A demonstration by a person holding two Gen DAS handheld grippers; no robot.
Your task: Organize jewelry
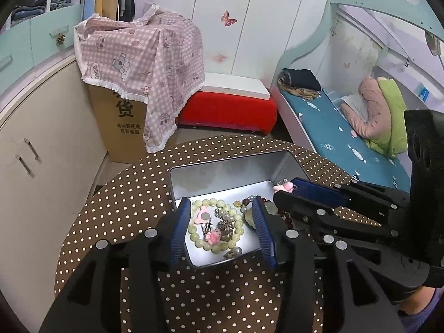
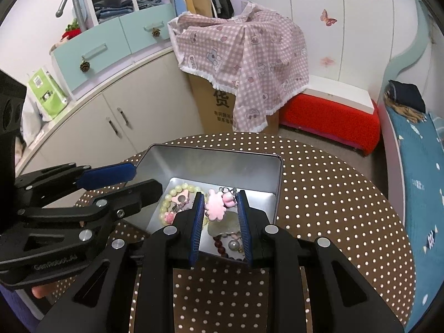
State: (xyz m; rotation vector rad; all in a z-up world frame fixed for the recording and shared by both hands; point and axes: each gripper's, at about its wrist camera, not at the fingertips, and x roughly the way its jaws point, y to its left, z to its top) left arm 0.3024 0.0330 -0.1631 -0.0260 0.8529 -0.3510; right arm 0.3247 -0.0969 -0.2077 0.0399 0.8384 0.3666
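Note:
An open silver tin [image 1: 222, 163] [image 2: 208, 163] stands on the round brown dotted table [image 1: 222, 291]. Inside lie a pale green bead bracelet [image 1: 219, 202], a small pink figure charm [image 1: 213, 236], dark red beads [image 2: 219, 242] and a greenish stone piece [image 2: 224, 222]. My left gripper [image 1: 220, 202] [image 2: 147, 179] hovers over the tin's near left part, open, its pads either side of the bracelet and touching nothing. My right gripper [image 2: 221, 194] [image 1: 285, 191] is over the tin's right part, shut on a pink flower-shaped charm [image 2: 215, 206] [image 1: 283, 187] with metal rings.
A cardboard box under a pink checked cloth [image 1: 138, 63] stands behind the table, beside a red bench [image 1: 227, 111]. A bed [image 1: 347, 138] is at the right, cream cabinets [image 2: 119, 122] at the left. A person's hand [image 2: 38, 291] shows under the left gripper.

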